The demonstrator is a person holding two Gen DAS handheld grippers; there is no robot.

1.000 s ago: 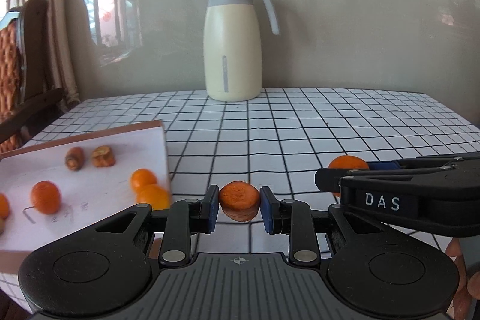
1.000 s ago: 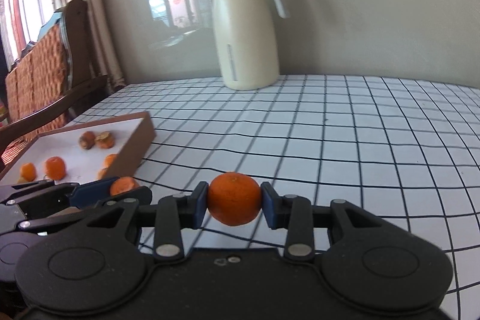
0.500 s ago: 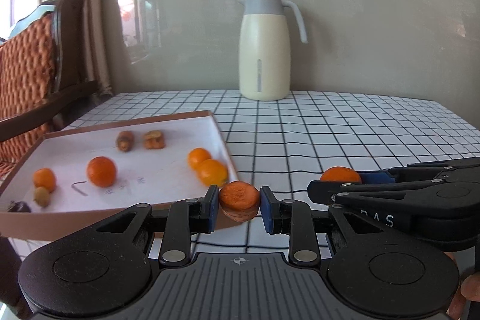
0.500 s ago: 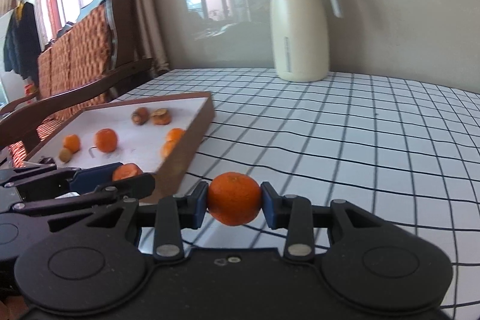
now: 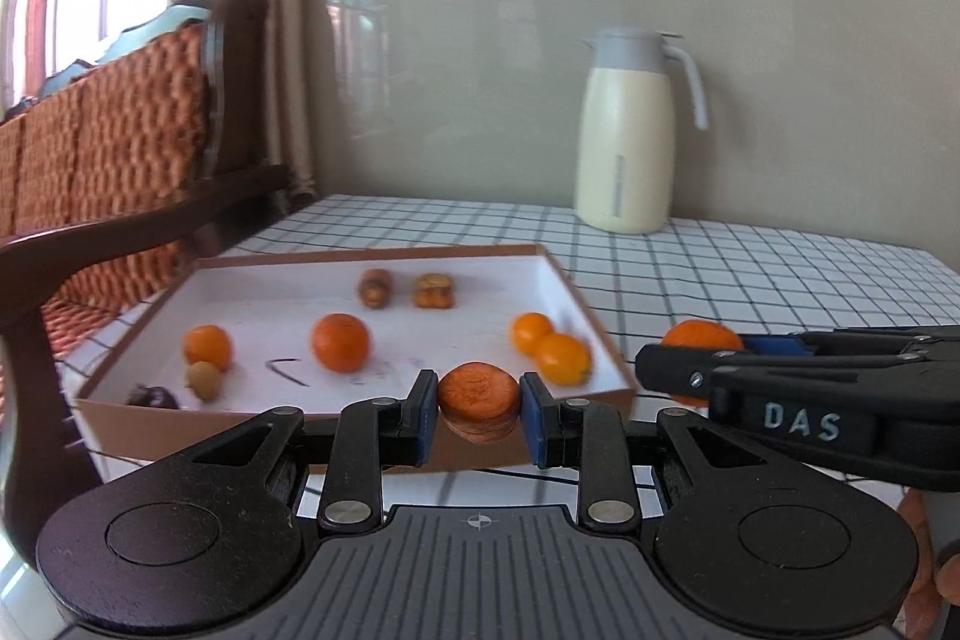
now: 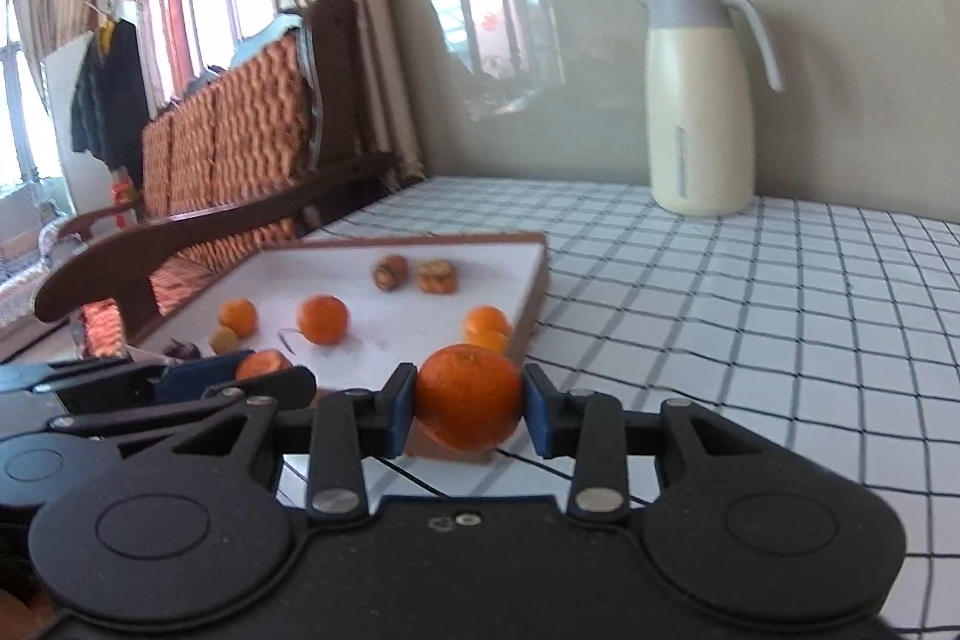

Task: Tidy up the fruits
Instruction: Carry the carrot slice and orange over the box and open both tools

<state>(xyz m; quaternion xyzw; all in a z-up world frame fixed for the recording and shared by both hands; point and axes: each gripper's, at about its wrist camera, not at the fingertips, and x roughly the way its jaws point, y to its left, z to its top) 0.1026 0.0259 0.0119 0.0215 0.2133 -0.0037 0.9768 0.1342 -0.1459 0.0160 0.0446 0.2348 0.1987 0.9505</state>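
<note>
My left gripper (image 5: 479, 409) is shut on a carrot-like orange chunk (image 5: 479, 400), held just in front of the near wall of a brown box (image 5: 384, 433) with a white floor. The box holds several oranges (image 5: 339, 342), a small yellow-green fruit (image 5: 204, 381) and two brownish pieces (image 5: 433, 290). My right gripper (image 6: 469, 406) is shut on a round orange (image 6: 469, 397), at the box's near right corner (image 6: 534, 304). Each gripper shows in the other's view: the right one (image 5: 696, 367) to the right, the left one (image 6: 264, 370) to the left.
The box sits at the left end of a table with a white cloth with a black grid (image 6: 720, 316). A cream jug with a grey lid (image 5: 627, 130) stands at the back by the wall. A wooden bench with orange cushions (image 6: 240, 142) runs along the table's left side.
Both grippers have swung left toward the box, each still gripping its fruit. The box has come from the left edge to the middle of both views; the jug has slid right.
</note>
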